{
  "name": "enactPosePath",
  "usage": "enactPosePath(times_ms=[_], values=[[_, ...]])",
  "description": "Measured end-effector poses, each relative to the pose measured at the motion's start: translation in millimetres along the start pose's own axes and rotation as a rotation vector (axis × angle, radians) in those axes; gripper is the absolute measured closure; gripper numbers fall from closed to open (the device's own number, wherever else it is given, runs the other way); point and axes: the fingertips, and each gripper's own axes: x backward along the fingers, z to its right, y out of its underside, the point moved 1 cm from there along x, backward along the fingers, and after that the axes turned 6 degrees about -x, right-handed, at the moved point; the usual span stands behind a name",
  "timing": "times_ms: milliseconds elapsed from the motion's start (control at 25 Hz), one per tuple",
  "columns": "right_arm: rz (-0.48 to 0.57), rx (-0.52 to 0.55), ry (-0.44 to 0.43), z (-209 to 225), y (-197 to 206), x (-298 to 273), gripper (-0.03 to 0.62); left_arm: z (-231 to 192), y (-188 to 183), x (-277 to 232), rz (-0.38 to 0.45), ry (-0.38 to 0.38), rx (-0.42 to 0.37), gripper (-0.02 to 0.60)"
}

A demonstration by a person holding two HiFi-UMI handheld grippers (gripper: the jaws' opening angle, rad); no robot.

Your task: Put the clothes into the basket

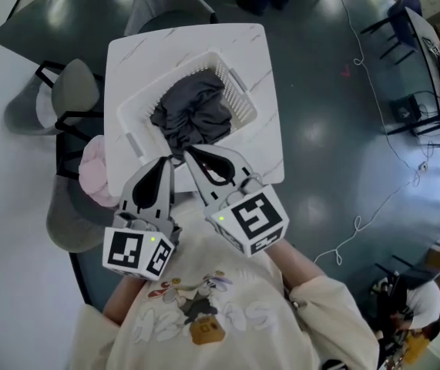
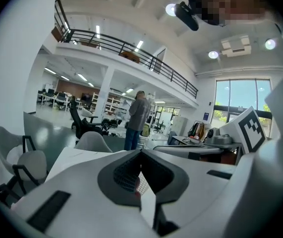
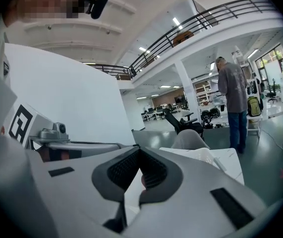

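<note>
A white slatted basket stands on the white marble-look table, and a dark grey garment lies bunched inside it. In the head view both grippers hover over the table's near edge, tips pointing at the basket's near corner. My left gripper is shut with nothing in it, and so is my right gripper, just beside it. The left gripper view shows shut jaws raised above the table. The right gripper view shows shut jaws with the basket's rim beyond them.
A pink cloth lies on a grey chair left of the table. Other grey chairs stand at the left and behind. A person stands far off on the dark floor. Cables trail at the right.
</note>
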Motion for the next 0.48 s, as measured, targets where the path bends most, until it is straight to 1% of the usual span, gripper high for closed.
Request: enactPosePath(times_ms=[160,320,400,480], values=[[0.094,0.044,-0.018,-15,-21,14,0.589,9,-13,12,0.040,0.005,-0.058,0.574],[0.192,0.069,-0.032,-32,-34,27,0.589,21,-22,25,0.074,0.034,-0.104,0.574],[0.217,0.062,-0.030,-38,-35,34,0.589,26,-25,30,0.096,0.046,-0.127,0.574],[0.218,0.054,-0.029,-42,-33,40,0.589,31,-29,33,0.115,0.054,-0.142,0.574]])
